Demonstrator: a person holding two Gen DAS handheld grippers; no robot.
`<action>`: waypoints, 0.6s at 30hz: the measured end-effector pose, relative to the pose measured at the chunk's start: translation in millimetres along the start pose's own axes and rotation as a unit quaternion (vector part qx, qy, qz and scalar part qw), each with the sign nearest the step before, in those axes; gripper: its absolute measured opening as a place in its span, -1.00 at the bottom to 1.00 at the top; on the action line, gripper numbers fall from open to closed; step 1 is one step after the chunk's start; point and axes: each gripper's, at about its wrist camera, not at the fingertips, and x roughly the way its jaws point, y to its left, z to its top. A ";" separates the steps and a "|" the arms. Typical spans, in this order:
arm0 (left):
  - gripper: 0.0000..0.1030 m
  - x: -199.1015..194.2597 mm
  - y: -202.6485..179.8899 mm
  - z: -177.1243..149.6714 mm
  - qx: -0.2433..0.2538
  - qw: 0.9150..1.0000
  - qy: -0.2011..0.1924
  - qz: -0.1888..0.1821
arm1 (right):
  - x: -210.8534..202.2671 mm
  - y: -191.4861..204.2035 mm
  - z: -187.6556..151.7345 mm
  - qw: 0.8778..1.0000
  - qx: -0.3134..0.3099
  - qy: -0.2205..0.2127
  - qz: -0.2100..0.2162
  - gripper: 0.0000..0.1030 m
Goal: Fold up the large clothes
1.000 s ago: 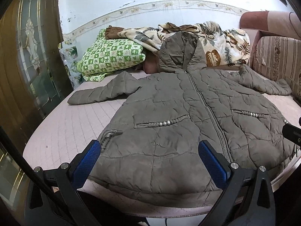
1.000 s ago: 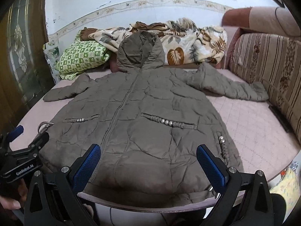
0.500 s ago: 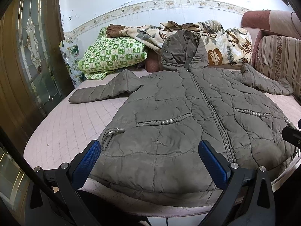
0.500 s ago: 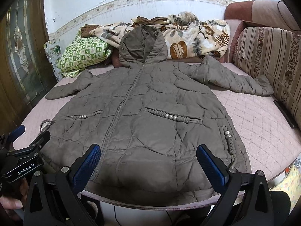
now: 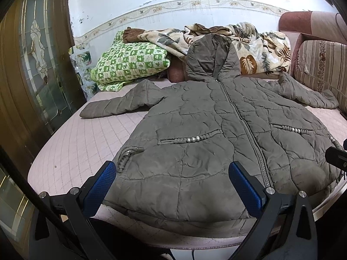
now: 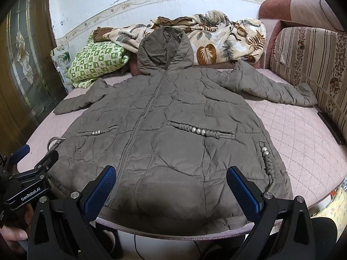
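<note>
We hold both tongs over the near edge of the bed, and the quilted hooded coat (image 5: 216,134) lies flat and face up just ahead of them, zipped, unfolded, on the pink quilted mattress cover (image 5: 86,143).

Our left gripper (image 5: 172,184) is spread wide and grips nothing. Its two blue pads (image 5: 99,185) frame the coat's lower left panel, and the hem runs just beyond and below the fingertips. The braided, beaded pocket trim (image 5: 190,139) sits farther out, between the two fingers. The left sleeve (image 5: 121,104) stretches away beyond the left finger, well apart from it.

Our right gripper (image 6: 171,184) is likewise spread, empty, over the coat's lower right half (image 6: 173,130). The zipper (image 6: 138,121) rises from just beside its left finger toward the hood (image 6: 164,49). The beaded side cord (image 6: 267,162) lies just beyond the right finger, and the right sleeve (image 6: 273,88) reaches far out to the right, toward the striped sofa back (image 6: 308,65). At the left edge of this view we see the left gripper (image 6: 32,158) near the coat's left hem corner.

Past the hood, far from both tongs, are a leaf-print blanket (image 5: 256,47) and a green checked pillow (image 5: 130,62).
</note>
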 end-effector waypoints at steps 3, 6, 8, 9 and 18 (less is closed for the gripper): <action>1.00 -0.1 0.0 0.0 0.000 1.000 0.001 0.000 | 0.6 0.7 -0.6 1.000 0.001 0.002 0.001 0.99; 1.00 -0.1 -0.1 -0.5 0.002 1.000 0.001 0.001 | 1.7 1.4 -0.7 1.000 0.002 0.003 0.002 0.99; 1.00 0.2 -0.2 -1.6 0.003 1.000 0.001 0.003 | 2.4 0.0 -1.0 1.000 0.004 0.004 0.002 0.99; 1.00 0.4 -0.7 -1.3 0.003 1.000 0.001 0.002 | 2.9 -0.5 -1.4 1.000 0.005 0.004 0.003 0.99; 1.00 6.8 -7.5 21.1 0.012 1.000 -0.014 0.001 | 2.6 -16.2 3.9 1.000 0.023 -0.005 0.011 0.99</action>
